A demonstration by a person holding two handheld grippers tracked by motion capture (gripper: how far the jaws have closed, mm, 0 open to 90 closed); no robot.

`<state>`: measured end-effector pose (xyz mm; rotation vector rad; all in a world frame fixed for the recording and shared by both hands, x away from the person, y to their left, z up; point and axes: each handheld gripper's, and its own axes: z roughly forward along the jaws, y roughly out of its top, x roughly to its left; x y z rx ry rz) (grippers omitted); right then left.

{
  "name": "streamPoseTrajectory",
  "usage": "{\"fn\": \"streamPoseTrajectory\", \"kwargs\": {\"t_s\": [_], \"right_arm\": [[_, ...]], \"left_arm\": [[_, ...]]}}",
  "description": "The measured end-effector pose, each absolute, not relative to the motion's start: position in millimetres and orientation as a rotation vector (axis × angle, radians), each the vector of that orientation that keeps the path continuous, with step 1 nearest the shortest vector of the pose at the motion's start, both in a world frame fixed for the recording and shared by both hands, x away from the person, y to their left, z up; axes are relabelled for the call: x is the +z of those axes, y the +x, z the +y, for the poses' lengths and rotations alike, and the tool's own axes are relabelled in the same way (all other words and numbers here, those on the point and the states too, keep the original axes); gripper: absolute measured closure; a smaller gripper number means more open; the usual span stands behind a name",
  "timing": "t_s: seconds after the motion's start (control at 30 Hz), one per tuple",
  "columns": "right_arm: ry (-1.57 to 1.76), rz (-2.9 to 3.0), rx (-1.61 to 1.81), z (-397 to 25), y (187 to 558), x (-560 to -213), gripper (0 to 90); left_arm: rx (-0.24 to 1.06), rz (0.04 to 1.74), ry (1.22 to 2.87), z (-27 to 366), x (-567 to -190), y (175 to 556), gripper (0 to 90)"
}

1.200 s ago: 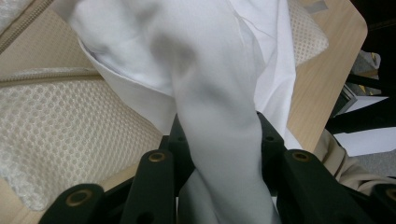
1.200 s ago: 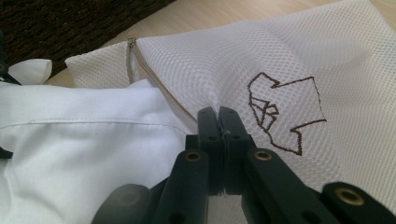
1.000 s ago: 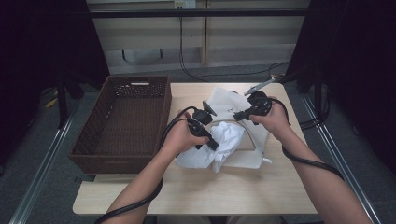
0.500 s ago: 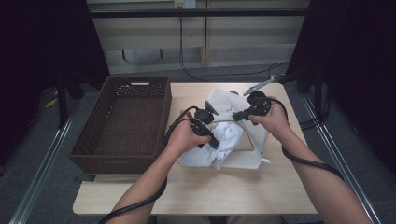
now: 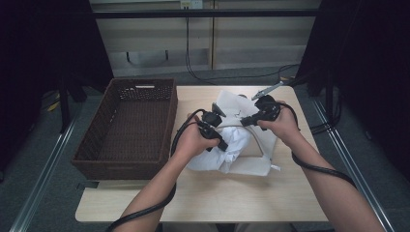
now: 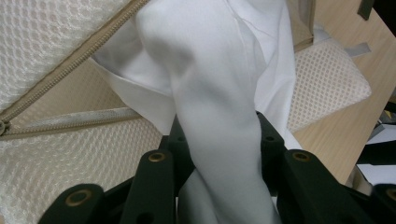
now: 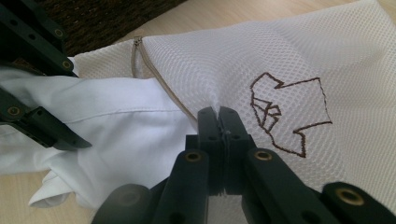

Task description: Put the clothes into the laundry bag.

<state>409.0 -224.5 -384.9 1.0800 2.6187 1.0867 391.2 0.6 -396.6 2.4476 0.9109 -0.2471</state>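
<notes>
While the right gripper (image 7: 218, 116) keeps its jaws pressed flat together on the upper layer of the mesh laundry bag (image 7: 299, 60), just beside the zip (image 7: 161, 79), the left gripper (image 6: 219, 140) has its jaws closed around a thick fold of the white garment (image 6: 210, 70), which runs up between its fingers and away into the bag's mouth. The pinch on the mesh looks meant to lift the opening and hold it steady, so the cloth can pass under the zipped edge without dragging the whole bag along (whether the garment is going in or coming out cannot be told from these pictures). From above, the bag (image 5: 261, 164) lies on the wooden table (image 5: 203, 198) right under both grippers, with the crumpled garment (image 5: 232, 145) bunched below the left gripper's (image 5: 217, 135) fingertips and partly spilling onto the table toward the person. A small outline of a shirt (image 7: 287, 114) is stitched on the mesh just to the side of the right fingers. Off beyond the left hand (image 5: 191, 142) stands a dark wicker basket (image 5: 96, 159), well apart from the bag.
</notes>
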Motion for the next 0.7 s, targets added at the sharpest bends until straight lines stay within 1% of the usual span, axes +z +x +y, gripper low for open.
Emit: {"fn": "streamPoseTrajectory", "kwargs": {"t_s": [0.2, 0.3, 0.7], "right_arm": [[1.081, 2.612, 1.092, -225.2, 409.6, -384.9, 90.0], [1.083, 2.613, 1.093, -225.0, 409.1, -385.5, 90.0], [1.084, 2.614, 1.09, -224.5, 408.2, -384.8, 90.0]], "left_arm": [[-0.221, 0.912, 2.454, -0.7, -396.5, 392.9, 67.4], [-0.201, 0.94, 2.434, -2.6, -397.9, 392.9, 67.4], [-0.178, 0.969, 2.434, -9.2, -398.9, 393.4, 67.2]]}}
